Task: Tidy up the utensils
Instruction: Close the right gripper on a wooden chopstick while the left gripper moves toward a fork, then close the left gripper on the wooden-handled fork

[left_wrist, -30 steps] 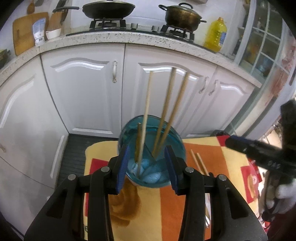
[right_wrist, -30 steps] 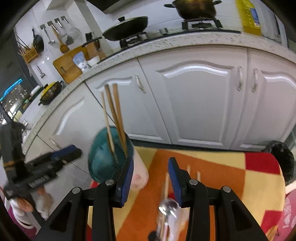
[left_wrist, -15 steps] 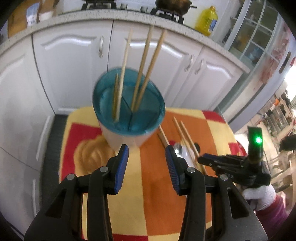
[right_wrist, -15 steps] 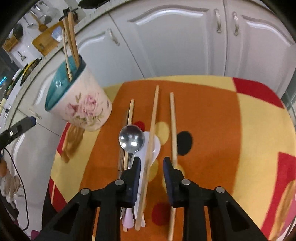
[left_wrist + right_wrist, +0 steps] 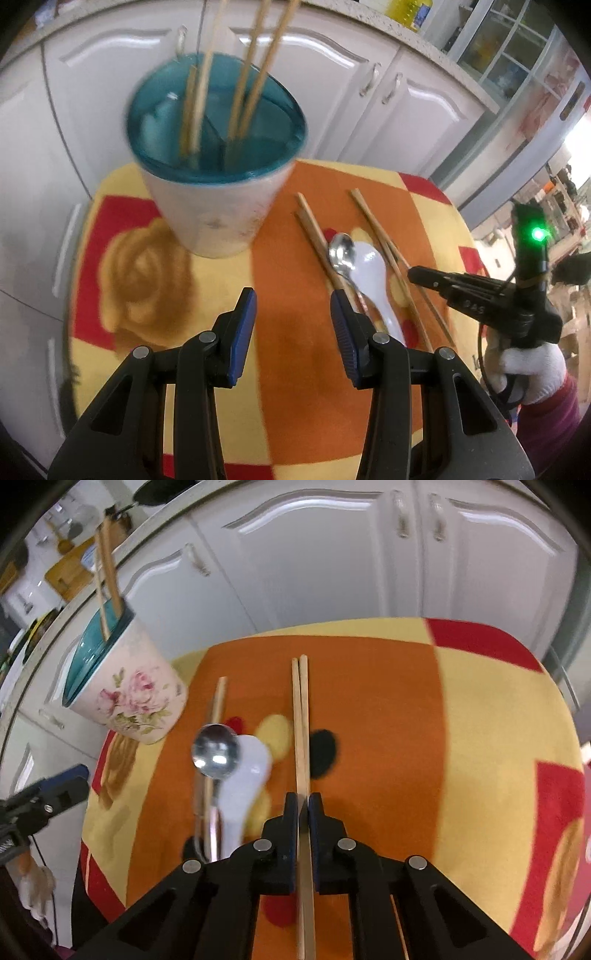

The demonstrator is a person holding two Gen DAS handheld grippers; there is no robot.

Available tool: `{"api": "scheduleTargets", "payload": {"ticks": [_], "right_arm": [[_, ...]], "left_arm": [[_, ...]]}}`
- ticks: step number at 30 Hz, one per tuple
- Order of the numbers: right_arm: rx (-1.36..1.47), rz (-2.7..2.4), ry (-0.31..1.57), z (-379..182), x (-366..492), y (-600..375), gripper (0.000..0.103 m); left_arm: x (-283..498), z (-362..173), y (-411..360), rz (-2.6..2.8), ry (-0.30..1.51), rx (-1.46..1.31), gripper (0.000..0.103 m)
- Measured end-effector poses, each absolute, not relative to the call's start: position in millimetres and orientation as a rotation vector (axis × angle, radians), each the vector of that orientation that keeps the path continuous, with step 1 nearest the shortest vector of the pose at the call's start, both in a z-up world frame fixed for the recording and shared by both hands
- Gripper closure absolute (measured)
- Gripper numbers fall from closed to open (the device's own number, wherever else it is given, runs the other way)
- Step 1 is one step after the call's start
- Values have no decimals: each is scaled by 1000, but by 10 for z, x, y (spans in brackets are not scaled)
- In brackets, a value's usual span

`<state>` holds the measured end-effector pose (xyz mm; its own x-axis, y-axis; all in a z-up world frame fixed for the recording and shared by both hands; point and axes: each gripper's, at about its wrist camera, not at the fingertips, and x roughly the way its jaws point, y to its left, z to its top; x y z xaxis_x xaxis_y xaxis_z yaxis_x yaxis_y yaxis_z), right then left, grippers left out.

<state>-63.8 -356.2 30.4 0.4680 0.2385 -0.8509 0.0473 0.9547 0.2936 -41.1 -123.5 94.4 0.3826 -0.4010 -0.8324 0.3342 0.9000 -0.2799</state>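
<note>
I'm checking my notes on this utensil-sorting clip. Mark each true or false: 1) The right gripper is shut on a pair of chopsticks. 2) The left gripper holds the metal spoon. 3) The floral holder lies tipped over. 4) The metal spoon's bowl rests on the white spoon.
1) True: the right gripper clamps the pair of chopsticks.
2) False: the left gripper is open and empty; the metal spoon lies on the cloth.
3) False: the floral holder stands upright with chopsticks inside.
4) True: it overlaps the white spoon.

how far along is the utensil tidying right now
Done: several chopsticks stand in the cup. In hand: the right gripper is shut on a chopstick pair. Left: metal spoon, white spoon and another chopstick lie on the cloth.
</note>
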Motion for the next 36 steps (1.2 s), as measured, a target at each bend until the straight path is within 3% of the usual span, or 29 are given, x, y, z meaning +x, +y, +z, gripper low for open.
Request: {"api": "scheduleTargets", "payload": {"ticks": [9,16,34,36], "right_arm": [[331,68,1115,187,-852,-3843,98],[355,78,1110,138,-871,-3853,98],[334,170,1208,176,-1498,-3682,98],[337,151,1197,209,-1433,-3713,92]], "left_arm": [[-232,522,-1712,-532,1170,-92,64],[-87,289,-1880,-522,1216,-93,91],[-694,335,-1316,-557,1293,15,97],[-761,351,-1299,-568,1295,50,97]]}}
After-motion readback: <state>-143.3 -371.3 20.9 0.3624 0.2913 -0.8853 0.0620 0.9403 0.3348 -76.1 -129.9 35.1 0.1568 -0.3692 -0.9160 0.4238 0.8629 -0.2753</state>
